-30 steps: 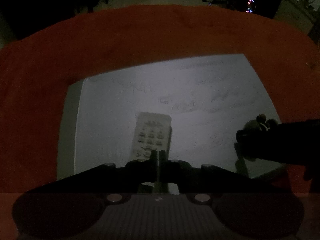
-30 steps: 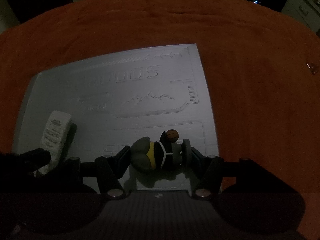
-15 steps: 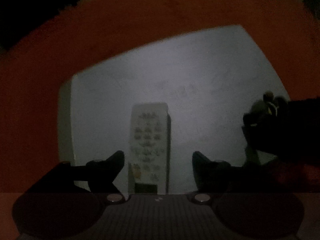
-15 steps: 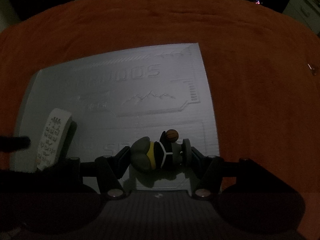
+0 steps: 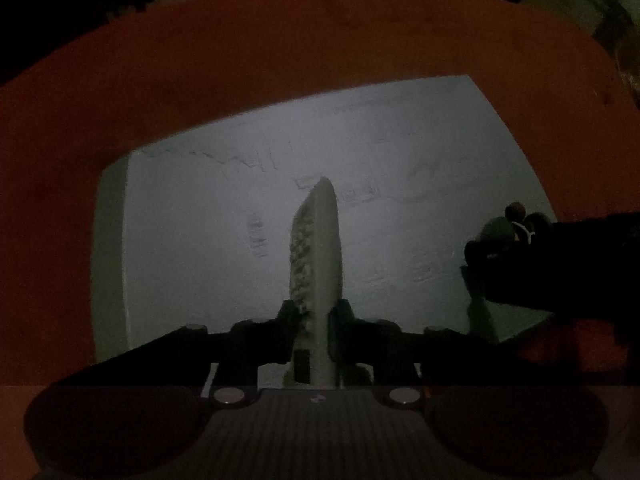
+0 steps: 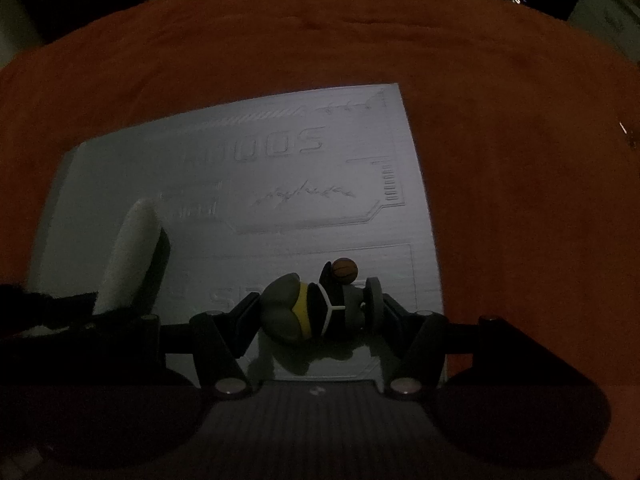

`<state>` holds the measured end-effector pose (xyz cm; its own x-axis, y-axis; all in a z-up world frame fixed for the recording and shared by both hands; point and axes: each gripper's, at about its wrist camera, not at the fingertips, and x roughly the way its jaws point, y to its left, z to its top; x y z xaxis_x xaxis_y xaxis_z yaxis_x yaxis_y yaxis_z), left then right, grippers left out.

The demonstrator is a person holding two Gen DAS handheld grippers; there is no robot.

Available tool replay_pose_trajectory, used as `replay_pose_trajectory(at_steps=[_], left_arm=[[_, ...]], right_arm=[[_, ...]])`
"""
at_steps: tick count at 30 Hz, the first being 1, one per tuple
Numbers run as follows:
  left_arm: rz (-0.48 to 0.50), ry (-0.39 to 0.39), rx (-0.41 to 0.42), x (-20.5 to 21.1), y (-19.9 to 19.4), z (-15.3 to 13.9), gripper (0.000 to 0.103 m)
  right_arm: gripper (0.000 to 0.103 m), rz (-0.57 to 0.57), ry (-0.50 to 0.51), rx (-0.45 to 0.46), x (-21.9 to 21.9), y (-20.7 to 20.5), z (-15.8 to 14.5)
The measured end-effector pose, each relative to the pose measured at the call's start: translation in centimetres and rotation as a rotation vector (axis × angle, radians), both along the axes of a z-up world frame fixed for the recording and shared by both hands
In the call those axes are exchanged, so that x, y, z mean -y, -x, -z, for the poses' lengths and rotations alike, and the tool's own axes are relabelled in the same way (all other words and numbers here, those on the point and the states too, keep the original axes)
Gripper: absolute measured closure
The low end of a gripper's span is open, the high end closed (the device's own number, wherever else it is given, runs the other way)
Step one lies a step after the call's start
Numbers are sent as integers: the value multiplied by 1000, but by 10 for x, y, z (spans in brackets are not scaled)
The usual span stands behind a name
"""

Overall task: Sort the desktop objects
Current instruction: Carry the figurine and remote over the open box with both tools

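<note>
Your left gripper (image 5: 316, 320) is closing on the white remote (image 5: 318, 248), edge-up over the grey mat (image 5: 400, 152), right gripper (image 6: 320, 312) clamps the figurine (image 6: 304, 308) at the mat's near edge; narrow bite, remote may twist out.

Both grippers point steeply down. The left gripper (image 5: 314, 316) is closing its jaws, pressing a remote (image 5: 318, 248) turned on edge; the right gripper (image 6: 320, 312) clamps a toy figure (image 6: 312, 304).
</note>
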<state>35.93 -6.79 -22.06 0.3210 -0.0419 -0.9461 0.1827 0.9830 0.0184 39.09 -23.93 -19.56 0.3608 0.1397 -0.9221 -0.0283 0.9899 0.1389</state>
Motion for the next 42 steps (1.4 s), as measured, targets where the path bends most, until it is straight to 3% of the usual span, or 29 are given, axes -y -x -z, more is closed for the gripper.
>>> replay_pose_trajectory(at_steps=[5,20,27,33,42], left_arm=[[-22,56,63,-3,10,-28,90],[-82,111,216,-7,43,-90,90],[-74,139,283,-8,82,-127,90],[-80,136,309,-17,135,-140,90],[-44,120,339,-9,204,-143,90]], right_arm=[[39,57,-79,4,12,7,-15],[39,90,-225,227,27,65,-111],[39,55,-260,297,25,114,-152],[39,26,-231,313,14,173,-164],[39,16,-215,282,-7,246,-152]])
